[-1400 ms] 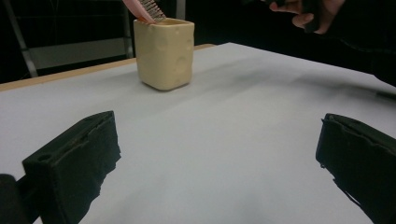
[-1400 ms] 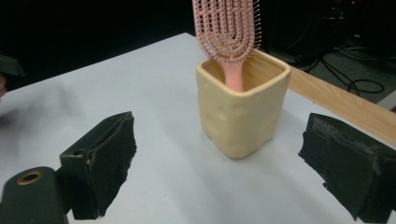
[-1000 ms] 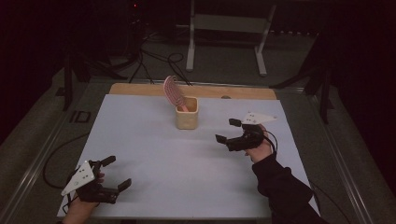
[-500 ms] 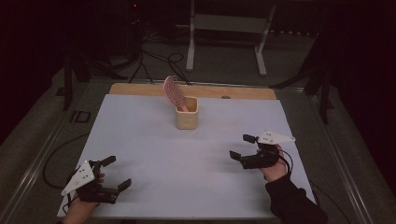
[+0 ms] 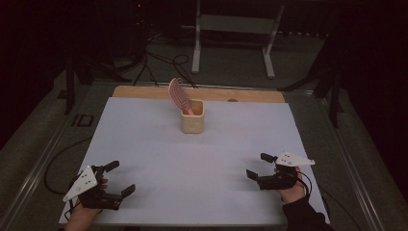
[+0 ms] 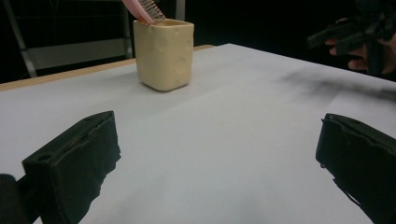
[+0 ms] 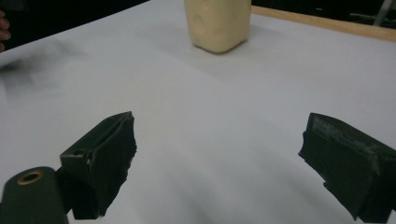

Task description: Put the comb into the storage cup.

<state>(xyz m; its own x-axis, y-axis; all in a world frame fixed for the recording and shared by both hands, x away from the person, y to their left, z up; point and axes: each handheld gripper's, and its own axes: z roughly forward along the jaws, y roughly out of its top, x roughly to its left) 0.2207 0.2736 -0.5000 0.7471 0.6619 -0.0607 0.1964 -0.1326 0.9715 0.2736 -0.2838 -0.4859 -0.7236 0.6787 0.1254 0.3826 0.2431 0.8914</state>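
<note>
Overhead, both claws gaping wide, left claw, right claw, empty on white tabletop, cream cup holding pink hairbrush, bristles clear from left gripper view.

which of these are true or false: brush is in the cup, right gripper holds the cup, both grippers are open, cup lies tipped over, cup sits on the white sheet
1. The pink hairbrush stands in the cream cup. True.
2. The right gripper holds the cup. False: it is empty, near the table's front edge, far from the cup.
3. Both grippers are open. True: the left gripper has its jaws spread too.
4. The cup lies tipped over. False: it stands upright.
5. The cup sits on the white sheet. True.
</note>
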